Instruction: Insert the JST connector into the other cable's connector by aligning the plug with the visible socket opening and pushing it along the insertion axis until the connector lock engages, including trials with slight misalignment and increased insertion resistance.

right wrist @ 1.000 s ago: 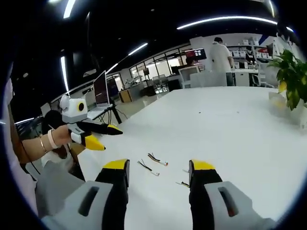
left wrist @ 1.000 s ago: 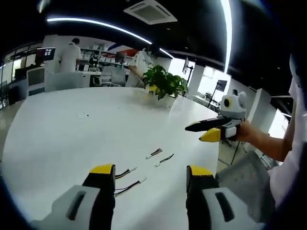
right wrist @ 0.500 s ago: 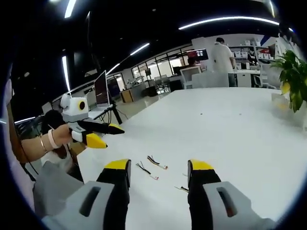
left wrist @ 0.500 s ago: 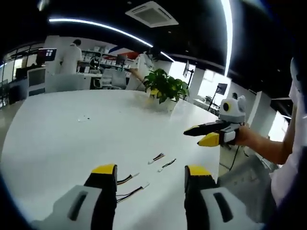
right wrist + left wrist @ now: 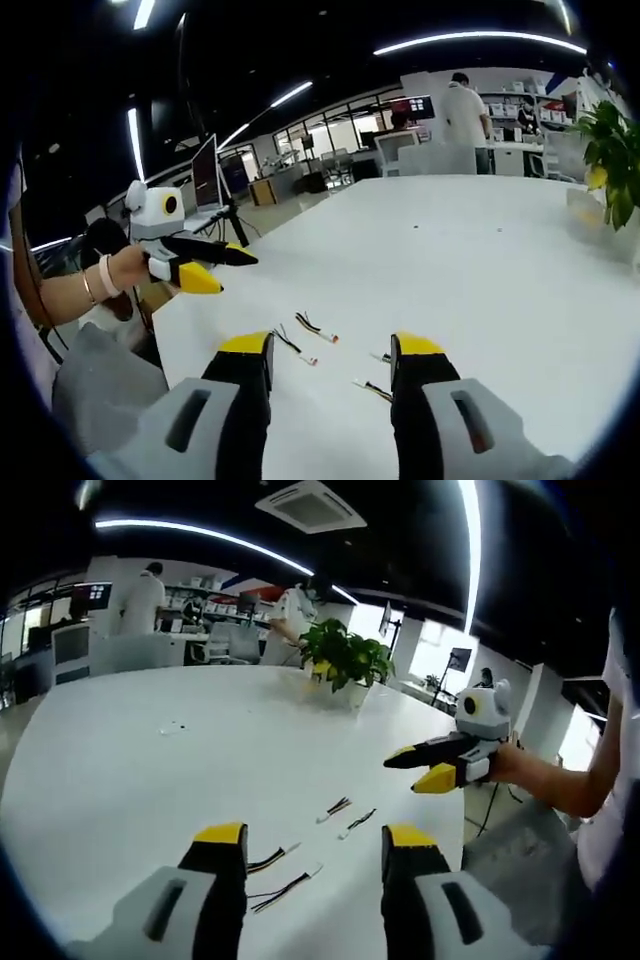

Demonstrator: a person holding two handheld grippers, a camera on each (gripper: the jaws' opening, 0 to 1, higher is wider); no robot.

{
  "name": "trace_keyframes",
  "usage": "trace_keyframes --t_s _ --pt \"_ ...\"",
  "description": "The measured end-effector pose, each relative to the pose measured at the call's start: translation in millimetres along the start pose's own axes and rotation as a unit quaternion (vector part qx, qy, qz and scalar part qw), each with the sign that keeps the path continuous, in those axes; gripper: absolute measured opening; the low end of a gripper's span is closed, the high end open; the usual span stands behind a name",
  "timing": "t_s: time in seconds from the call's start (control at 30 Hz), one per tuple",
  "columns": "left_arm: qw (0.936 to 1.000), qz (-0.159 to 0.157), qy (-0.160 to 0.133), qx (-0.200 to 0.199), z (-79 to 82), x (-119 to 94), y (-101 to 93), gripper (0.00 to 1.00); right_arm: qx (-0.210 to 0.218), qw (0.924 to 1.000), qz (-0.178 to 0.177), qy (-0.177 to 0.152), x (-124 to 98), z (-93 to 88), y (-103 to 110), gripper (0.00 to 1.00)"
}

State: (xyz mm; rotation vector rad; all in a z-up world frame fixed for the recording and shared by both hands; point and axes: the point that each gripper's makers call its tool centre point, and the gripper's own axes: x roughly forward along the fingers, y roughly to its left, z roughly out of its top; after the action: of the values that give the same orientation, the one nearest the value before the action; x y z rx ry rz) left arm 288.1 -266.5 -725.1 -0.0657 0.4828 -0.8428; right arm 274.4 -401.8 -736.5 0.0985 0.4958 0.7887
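We are in a large open office with a dark ceiling and long strip lights, working over a broad white table (image 5: 150, 770). In the left gripper view our left gripper (image 5: 305, 845) stands at the bottom with its yellow-tipped jaws apart and nothing between them. Just ahead of it, near the table's close edge, lie two short cables (image 5: 285, 872) side by side, their white plugs pointing up and to the right in that view and their coloured wires trailing back toward the left jaw. A little further on lie two more short cables (image 5: 346, 815), also side by side and slanted the same way, white ends low and dark wires high. In the right gripper view our right gripper (image 5: 325, 358) likewise has its jaws apart and bare, held above the table. The same wires show there, one pair (image 5: 305, 335) between the jaw tips and another (image 5: 372, 375) beside the right jaw; we cannot tell plug from socket. Further back stands a potted plant (image 5: 345, 660) in a white pot, with leaves and soil not clearly seen. Beyond it are desks, screens and a person in white (image 5: 140, 600).
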Motion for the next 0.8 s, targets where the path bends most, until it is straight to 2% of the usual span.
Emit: trace_keyframes --t_s 0.2,0.43,0.5,0.63,0.8 --pt "1.0000 -0.002 0.002 -0.001 0.1 5.4 3.3 0.48 0.000 0.9999 -0.010 -0.011 -1.5 7.1 -6.7 0.47" --pt "0.9999 -0.013 0.008 -0.001 -1.5 12.2 3.2 0.48 -0.069 0.9976 0.002 0.008 -1.0 10.4 -13.8 0.42" --pt "0.9998 -0.020 0.003 -0.006 1.5 13.9 1.2 0.48 -0.071 0.9974 -0.001 0.007 -0.1 10.8 -15.2 0.41" --pt "0.9990 -0.036 -0.018 -0.020 12.4 16.2 -1.2 0.48 -0.108 0.9938 0.014 0.021 4.2 6.9 -16.4 0.38" --pt "0.9992 -0.038 -0.014 -0.006 12.4 20.1 1.1 0.48 -0.129 0.9911 0.022 0.027 9.8 4.8 -17.7 0.36"
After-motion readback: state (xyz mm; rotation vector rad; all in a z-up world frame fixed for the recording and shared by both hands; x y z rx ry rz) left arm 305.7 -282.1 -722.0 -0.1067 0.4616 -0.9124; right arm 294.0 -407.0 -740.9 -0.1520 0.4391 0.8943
